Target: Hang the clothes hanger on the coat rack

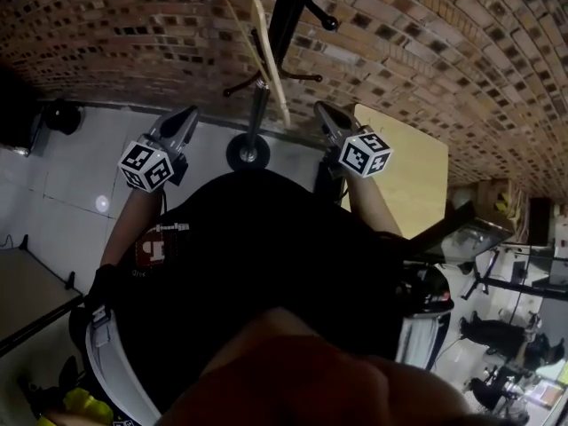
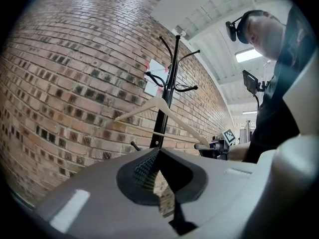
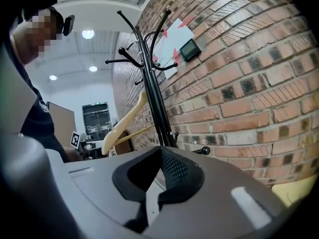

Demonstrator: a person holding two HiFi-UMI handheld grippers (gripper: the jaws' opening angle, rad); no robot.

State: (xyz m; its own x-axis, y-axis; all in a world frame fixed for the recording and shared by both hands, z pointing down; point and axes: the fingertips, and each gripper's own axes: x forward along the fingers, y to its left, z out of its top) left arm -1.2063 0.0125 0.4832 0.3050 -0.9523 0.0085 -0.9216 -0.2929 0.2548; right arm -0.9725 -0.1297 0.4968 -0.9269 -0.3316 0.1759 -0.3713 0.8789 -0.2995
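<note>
left gripper closed, empty | right gripper closed, empty | clothes hanger on coat rack, upper centre | brick wall behind | taped paper, print too small to read

Pale wooden hanger, black coat rack, red-brown brick wall with pale mortar; grey left gripper and right gripper, black-and-white square markers.

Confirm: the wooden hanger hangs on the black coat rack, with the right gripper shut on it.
Wrong: the right gripper is shut empty, clear of the wooden hanger, as the right gripper view shows. It does hang on the black coat rack.
</note>
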